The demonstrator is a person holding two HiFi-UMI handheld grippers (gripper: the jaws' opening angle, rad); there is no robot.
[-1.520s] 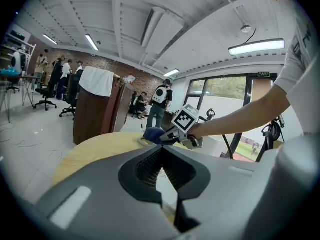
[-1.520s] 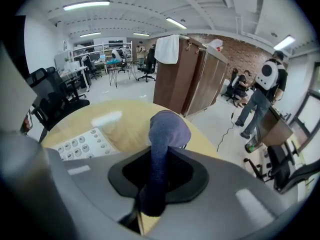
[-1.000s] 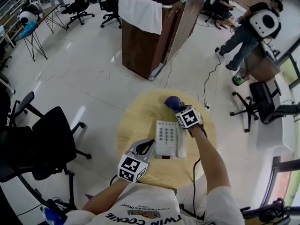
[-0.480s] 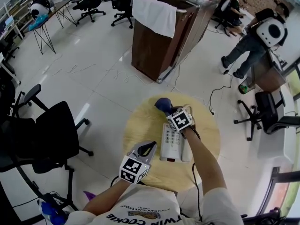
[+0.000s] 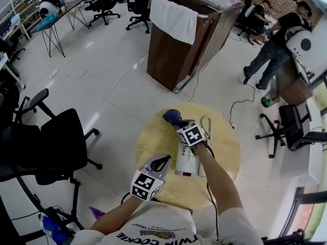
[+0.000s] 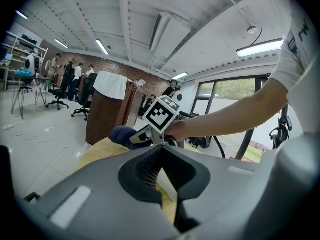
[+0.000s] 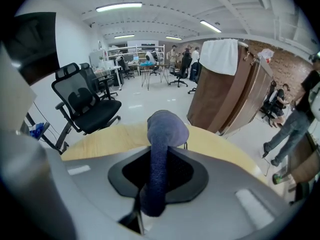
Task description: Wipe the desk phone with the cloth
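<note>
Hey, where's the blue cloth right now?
In the head view the cloth is clamped in the right gripper, just beyond the far end of the desk phone, over the round table.

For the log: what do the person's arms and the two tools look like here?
The left tool and right tool are both grey moulded bodies with dark ribbed pads inside the jaws. Each carries a white cube printed with black square markers. The person wears a white short-sleeved T-shirt with black lettering, and the forearms are bare.
</note>
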